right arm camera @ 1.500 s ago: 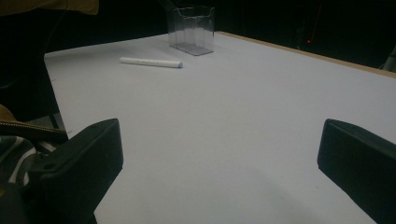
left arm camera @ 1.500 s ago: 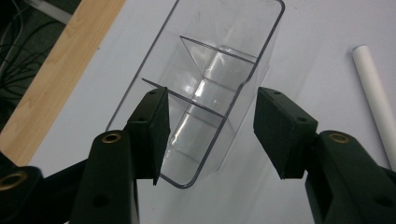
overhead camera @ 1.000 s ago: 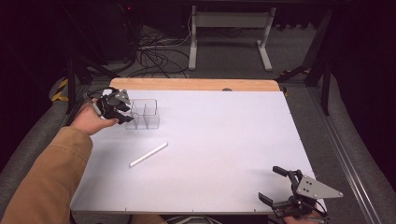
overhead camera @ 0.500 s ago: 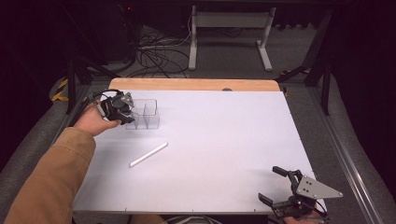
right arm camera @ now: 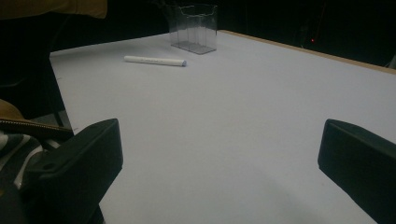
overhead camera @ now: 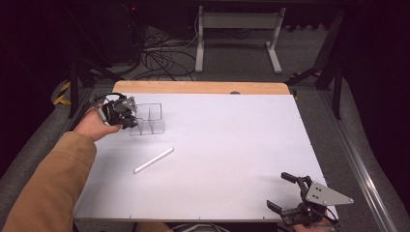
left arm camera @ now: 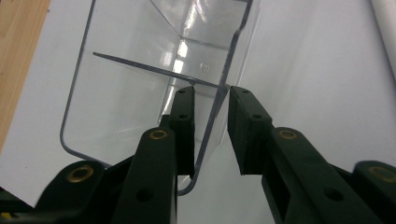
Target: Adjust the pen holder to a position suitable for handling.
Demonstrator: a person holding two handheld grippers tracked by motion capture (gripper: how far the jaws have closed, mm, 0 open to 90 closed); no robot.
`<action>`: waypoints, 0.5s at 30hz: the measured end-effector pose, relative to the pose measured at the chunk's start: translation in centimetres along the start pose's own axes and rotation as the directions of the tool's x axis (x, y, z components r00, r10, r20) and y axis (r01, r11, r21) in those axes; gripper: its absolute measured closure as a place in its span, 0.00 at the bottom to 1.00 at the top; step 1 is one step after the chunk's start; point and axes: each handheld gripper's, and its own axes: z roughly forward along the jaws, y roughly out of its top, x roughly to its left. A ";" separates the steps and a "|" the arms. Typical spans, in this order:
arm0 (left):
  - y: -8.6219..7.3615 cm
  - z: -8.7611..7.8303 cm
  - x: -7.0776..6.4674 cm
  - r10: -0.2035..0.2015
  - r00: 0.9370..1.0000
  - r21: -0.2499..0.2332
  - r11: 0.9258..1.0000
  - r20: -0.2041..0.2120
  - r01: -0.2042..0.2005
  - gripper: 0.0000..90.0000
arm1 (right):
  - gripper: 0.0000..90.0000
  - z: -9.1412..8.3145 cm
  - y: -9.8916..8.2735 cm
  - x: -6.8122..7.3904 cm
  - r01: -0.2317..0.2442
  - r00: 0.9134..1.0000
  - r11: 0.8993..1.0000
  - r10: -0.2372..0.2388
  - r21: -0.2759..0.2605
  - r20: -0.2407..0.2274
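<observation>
Left tool (overhead camera: 129, 117) is placed at the far left of the white surface (overhead camera: 232, 145), straddling the near-left wall of a clear plastic organizer (overhead camera: 151, 119). In the left gripper view its jaws have just been closing, with the thin transparent wall (left arm camera: 219, 107) standing between them; one jaw is seen inside the compartment and the other outside, and a narrow gap is visible on each side of the wall, so the pads are not yet pressed on it. The organizer is stood upright near the far-left corner, just short of the wooden edge strip (overhead camera: 203, 87), and its inner dividers can be made out. A white stick (overhead camera: 153, 160), lying slantwise, is found nearer on the surface, apart from the organizer. The person's left hand (overhead camera: 94, 126) and tan sleeve (overhead camera: 53, 188) are seen reaching in from the near left.

Right tool (overhead camera: 290, 193) is held at the near right edge of the surface, released, its jaws spread wide over bare white surface, well apart from the organizer and the stick.
</observation>
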 end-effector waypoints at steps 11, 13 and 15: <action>0.8 -0.8 -0.7 0.043 0.995 -0.007 0.999 0.085 -0.043 0.98 | 0.00 0.3 0.0 0.0 0.003 1.000 1.000 -0.002 0.002 -0.019; 1.0 -1.0 -0.8 0.041 0.995 -0.020 0.999 0.089 -0.039 0.98 | 0.00 0.3 0.0 0.0 0.001 1.000 1.000 -0.001 0.005 -0.019; 1.3 -1.4 -1.0 0.048 0.995 -0.039 0.998 0.084 -0.045 0.98 | 0.00 0.3 0.0 0.0 0.001 1.000 1.000 -0.001 0.002 -0.019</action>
